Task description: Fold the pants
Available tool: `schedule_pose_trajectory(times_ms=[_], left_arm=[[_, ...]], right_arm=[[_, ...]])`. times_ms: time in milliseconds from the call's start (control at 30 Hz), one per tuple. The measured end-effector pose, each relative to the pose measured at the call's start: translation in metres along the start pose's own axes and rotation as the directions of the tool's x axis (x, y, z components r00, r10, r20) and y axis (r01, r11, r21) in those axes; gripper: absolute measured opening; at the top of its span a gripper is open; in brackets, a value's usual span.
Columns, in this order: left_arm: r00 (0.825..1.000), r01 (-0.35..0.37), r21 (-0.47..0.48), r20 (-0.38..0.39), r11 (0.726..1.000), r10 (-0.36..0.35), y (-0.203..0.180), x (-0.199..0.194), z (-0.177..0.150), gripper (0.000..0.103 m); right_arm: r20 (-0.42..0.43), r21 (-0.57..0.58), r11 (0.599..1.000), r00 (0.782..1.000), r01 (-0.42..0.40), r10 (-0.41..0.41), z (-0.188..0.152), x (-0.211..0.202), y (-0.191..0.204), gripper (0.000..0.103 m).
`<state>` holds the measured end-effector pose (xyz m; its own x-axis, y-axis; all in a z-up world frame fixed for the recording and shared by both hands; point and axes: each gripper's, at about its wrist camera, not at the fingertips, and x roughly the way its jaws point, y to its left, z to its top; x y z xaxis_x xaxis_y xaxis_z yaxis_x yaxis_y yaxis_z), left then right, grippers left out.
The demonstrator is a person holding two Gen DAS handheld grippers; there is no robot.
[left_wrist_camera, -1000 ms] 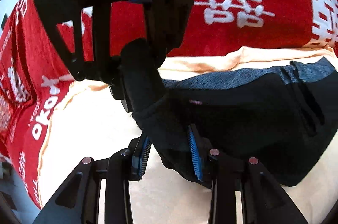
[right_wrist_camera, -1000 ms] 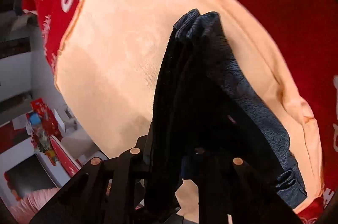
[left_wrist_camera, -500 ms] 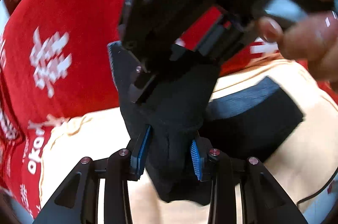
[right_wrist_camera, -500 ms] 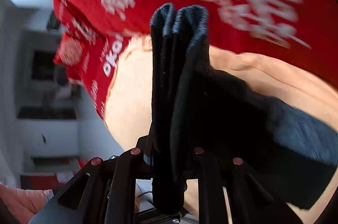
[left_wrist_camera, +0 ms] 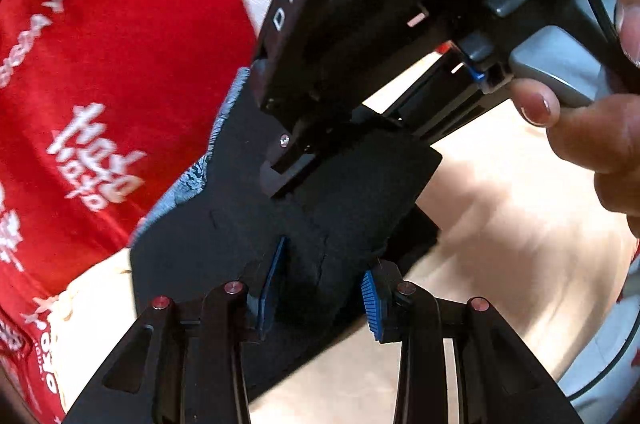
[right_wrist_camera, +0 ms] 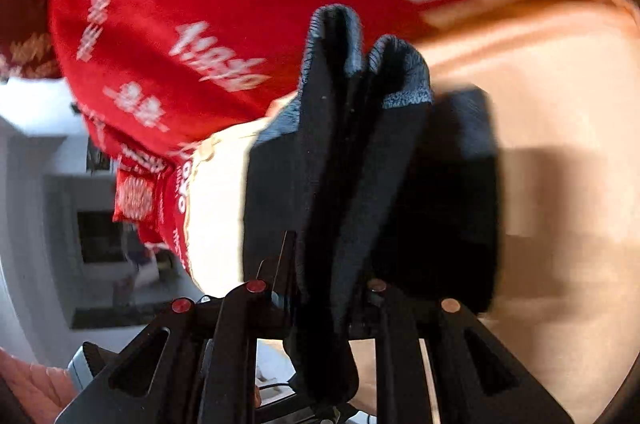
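- Both claws pinch the dark pants (left_wrist_camera: 344,192): left claw (left_wrist_camera: 320,294) and right claw (right_wrist_camera: 328,288).
- The pants have swung over the peach cloth (left_wrist_camera: 500,224), so 1 fold is under way.

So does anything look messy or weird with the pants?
Nothing looks broken or spilled. The dark pants hang bunched between the left gripper and the right gripper, partly lifted off the peach cloth, not flat yet. That is normal mid-fold.
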<state>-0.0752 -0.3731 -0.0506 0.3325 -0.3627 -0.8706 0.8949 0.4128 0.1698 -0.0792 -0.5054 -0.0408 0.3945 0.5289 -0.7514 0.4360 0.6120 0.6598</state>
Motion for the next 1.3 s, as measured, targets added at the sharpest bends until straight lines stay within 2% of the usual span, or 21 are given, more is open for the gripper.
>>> schedule_pose_trajectory(times_ms=[100,200,300,400,533,633,733,800,900,967,1000,1133,1300], left_arm=[[0.998,0.004,0.028,-0.06,1.0,-0.003,-0.012,0.017,-0.007,0.036],[0.995,0.016,0.019,-0.101,1.0,-0.014,-0.007,0.021,-0.014,0.056],[0.99,0.045,-0.035,-0.13,0.998,-0.049,0.014,0.013,-0.023,0.058],[0.99,0.02,-0.089,-0.14,0.996,-0.033,0.039,0.0,-0.031,0.076],[0.991,-0.06,-0.167,-0.126,0.984,0.039,0.077,-0.022,-0.039,0.076],[0.986,-0.097,-0.24,-0.159,0.966,0.06,0.099,-0.025,-0.043,0.076],[0.973,-0.128,-0.368,-0.224,0.921,0.045,0.134,-0.011,-0.06,0.076],[0.967,-0.15,-0.426,-0.251,0.892,0.043,0.152,-0.005,-0.067,0.076],[0.959,-0.18,-0.47,-0.278,0.864,0.048,0.168,0.002,-0.076,0.076],[0.956,-0.182,-0.479,-0.289,0.859,0.042,0.169,0.006,-0.081,0.076],[0.955,-0.181,-0.479,-0.294,0.859,0.037,0.168,0.007,-0.083,0.076],[0.953,-0.168,-0.487,-0.302,0.857,0.015,0.168,0.015,-0.087,0.076],[0.951,-0.15,-0.536,-0.308,0.831,-0.027,0.175,0.018,-0.09,0.076]], right_arm=[[-0.011,0.057,0.998,1.0,-0.014,0.014,-0.005,0.015,-0.032,0.019],[-0.005,0.064,0.998,1.0,-0.026,0.026,-0.004,0.024,-0.045,0.021],[0.0,0.07,0.997,1.0,-0.031,0.031,-0.006,0.028,-0.048,0.023],[0.006,0.043,0.999,1.0,-0.02,0.02,-0.007,0.028,-0.041,0.023],[-0.01,0.006,1.0,1.0,0.016,-0.016,-0.009,0.037,-0.025,0.023],[-0.018,-0.008,0.995,0.995,0.103,-0.103,-0.013,0.038,-0.023,0.029],[-0.01,0.006,0.987,0.987,0.158,-0.158,-0.02,0.029,-0.027,0.03],[0.003,-0.004,0.972,0.972,0.235,-0.235,-0.024,0.024,-0.026,0.03],[0.04,-0.021,0.948,0.947,0.318,-0.317,-0.029,0.007,-0.028,0.03],[0.092,-0.045,0.905,0.904,0.423,-0.418,-0.032,-0.002,-0.022,0.03],[0.112,-0.047,0.893,0.89,0.448,-0.441,-0.035,-0.007,-0.019,0.03],[0.142,-0.019,0.884,0.877,0.467,-0.46,-0.047,-0.02,-0.013,0.03],[0.114,-0.038,0.869,0.866,0.494,-0.487,-0.06,-0.009,-0.004,0.032]])
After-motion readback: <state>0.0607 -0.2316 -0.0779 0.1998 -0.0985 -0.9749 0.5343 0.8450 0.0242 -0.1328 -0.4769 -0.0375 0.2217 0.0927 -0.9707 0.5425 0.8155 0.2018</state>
